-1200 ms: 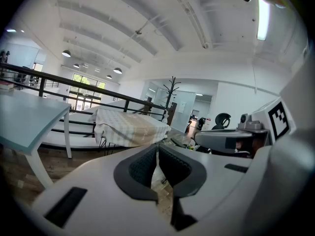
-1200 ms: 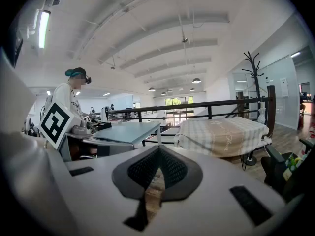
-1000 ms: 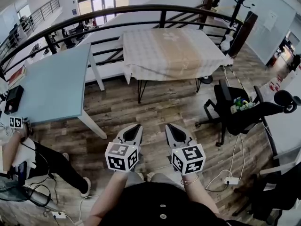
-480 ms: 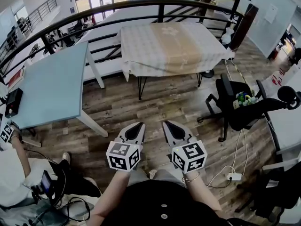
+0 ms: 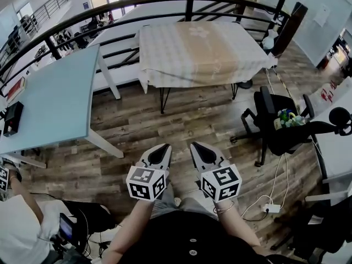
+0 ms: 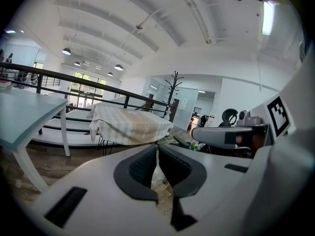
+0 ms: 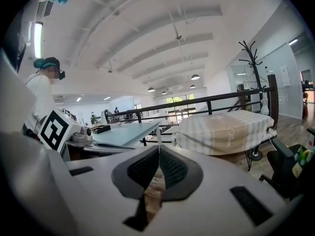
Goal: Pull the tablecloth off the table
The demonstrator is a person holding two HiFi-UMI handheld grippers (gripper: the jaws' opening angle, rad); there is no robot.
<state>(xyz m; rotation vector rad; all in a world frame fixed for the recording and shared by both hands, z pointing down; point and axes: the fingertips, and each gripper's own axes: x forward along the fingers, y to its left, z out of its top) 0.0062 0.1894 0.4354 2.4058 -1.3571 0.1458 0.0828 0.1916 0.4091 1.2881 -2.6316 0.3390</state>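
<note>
A checked tablecloth [image 5: 202,51] with a beige band down its middle covers the table by the railing, its edges hanging over the sides. It shows again as the tablecloth [image 6: 129,124] ahead in the left gripper view and as the tablecloth [image 7: 224,129] at right in the right gripper view. My left gripper [image 5: 160,154] and right gripper [image 5: 202,152] are held side by side over the wooden floor, well short of the table. Both are shut with nothing between their pads.
A pale blue table [image 5: 49,98] stands at the left. A black office chair [image 5: 283,128] with small items on its seat is at the right, cables and a power strip [image 5: 270,208] lie on the floor. A black railing [image 5: 110,15] runs behind. A seated person [image 5: 25,235] is at lower left.
The view has moved closer to the covered table, which now sits a little lower and larger. The grippers keep their place in view, still shut. The person at left has shifted down.
</note>
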